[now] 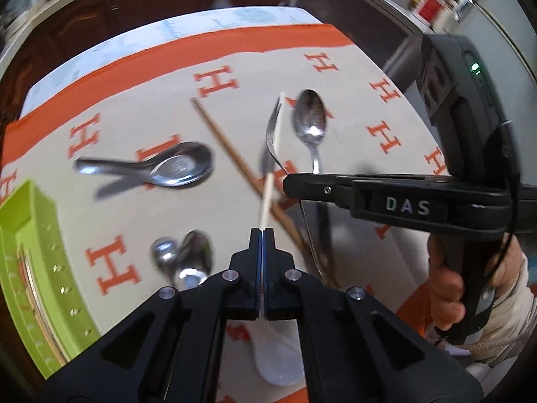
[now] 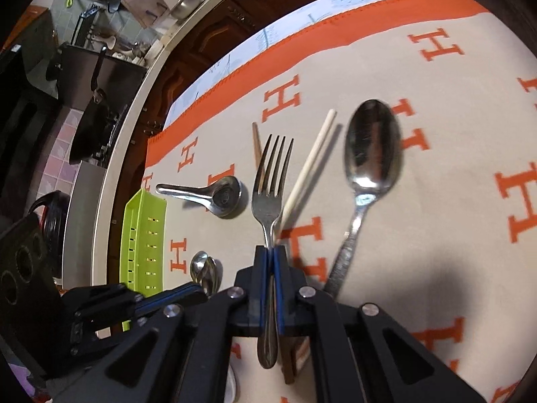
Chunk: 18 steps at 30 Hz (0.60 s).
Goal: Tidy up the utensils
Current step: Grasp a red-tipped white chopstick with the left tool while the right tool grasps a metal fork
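Right gripper [image 2: 271,252]: I'm pinching the fork [image 2: 271,181] by its handle, lifted over the cloth.
Left gripper [image 1: 262,235]: clamped on a white chopstick [image 1: 273,154].
Green tray [image 2: 144,235]: mostly unfilled, I judge.
Left: tablespoon [image 2: 371,147], soup spoon [image 2: 214,194], teaspoons [image 2: 204,270], brown chopstick [image 1: 228,147].

Glossy metal fork [image 2: 271,181] and spoons [image 2: 371,154], matt woven tablecloth [image 2: 453,127], smooth green plastic basket [image 2: 144,231].

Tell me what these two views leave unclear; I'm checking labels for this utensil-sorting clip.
- Lime-green plastic utensil tray: its inside is cut off by the left wrist view's edge.
- Two small steel spoons: blurred in the left wrist view; overlap unclear.
- White plastic spoon-shaped utensil: mostly hidden under the left tool.
- Steel fork: its handle is covered by the right tool.
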Tool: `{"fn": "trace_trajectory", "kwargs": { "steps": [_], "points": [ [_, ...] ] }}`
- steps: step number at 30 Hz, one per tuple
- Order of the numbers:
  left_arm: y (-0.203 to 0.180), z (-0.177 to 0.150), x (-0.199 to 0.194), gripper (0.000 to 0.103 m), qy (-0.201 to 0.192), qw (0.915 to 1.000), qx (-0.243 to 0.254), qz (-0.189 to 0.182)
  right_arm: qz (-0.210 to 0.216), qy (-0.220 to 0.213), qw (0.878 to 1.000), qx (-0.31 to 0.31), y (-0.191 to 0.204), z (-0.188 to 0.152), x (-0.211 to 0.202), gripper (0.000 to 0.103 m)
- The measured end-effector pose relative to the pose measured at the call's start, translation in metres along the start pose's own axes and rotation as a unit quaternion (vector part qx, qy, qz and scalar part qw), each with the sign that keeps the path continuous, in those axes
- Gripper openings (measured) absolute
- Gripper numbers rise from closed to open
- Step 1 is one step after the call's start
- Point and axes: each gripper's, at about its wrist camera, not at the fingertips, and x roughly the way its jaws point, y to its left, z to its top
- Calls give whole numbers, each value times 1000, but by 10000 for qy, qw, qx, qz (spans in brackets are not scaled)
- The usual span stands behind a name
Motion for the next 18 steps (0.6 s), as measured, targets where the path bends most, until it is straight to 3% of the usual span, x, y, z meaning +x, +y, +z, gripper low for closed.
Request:
{"fn": "trace_trajectory", "kwargs": {
  "steps": [10, 18],
  "points": [
    [-9, 10, 50, 0, 588, 9981, 126, 151, 11, -146, 9998, 155, -16, -2, -16, 4],
    [-7, 19, 56, 0, 651, 9979, -13, 45, 5, -162, 9996, 219, -20, -3, -19, 4]
  ]
}}
